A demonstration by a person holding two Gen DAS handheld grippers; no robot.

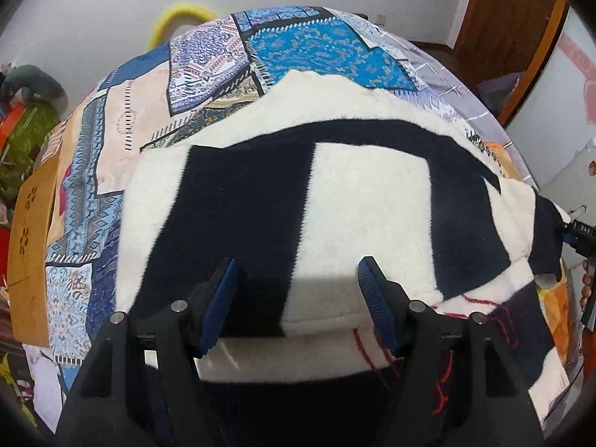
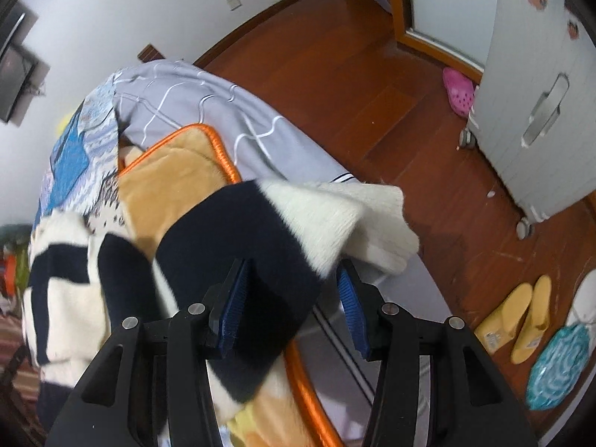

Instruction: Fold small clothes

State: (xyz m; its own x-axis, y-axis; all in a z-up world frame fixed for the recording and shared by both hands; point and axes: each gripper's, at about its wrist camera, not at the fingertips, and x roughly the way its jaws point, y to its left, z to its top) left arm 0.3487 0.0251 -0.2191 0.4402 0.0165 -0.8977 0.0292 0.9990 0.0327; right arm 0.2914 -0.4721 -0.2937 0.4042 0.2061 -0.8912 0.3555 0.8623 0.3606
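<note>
Two views look forward along hand-held grippers over a bed where a small fleece sweater is being folded.

Left view, nearest first: the left gripper (image 1: pixel 296 290) has its two blue-padded fingers spread wide, holding nothing. Between and just beyond them lies the sweater (image 1: pixel 327 201), cream with broad navy bands, spread fairly flat. A folded cream edge runs across the gap between the fingers, with red stitching just beside the right-hand finger. Beyond the sweater is a patchwork bedspread (image 1: pixel 208 59) in blue, peach and white, then a white wall. At the far right edge the tip of the other gripper shows at the sweater's sleeve end.

Right view, nearest first: the right gripper (image 2: pixel 292 290) also has its fingers well apart. A navy-and-cream sleeve (image 2: pixel 260 238) passes through the gap and over the left-hand finger, its cream cuff hanging past the bed's edge. It appears draped there rather than pinched. Under it is a tan blanket with an orange border (image 2: pixel 223 156), then a grey sheet (image 2: pixel 208 100), and further off a wooden floor with a pink shoe (image 2: pixel 459 91) and yellow slippers (image 2: pixel 517 327).

Judging from this, the step is bringing the sleeve in over the body. To do it well, the right fingers should close near the cuff, carry the sleeve across flat, while the left fingers press down on the body to stop it sliding.
</note>
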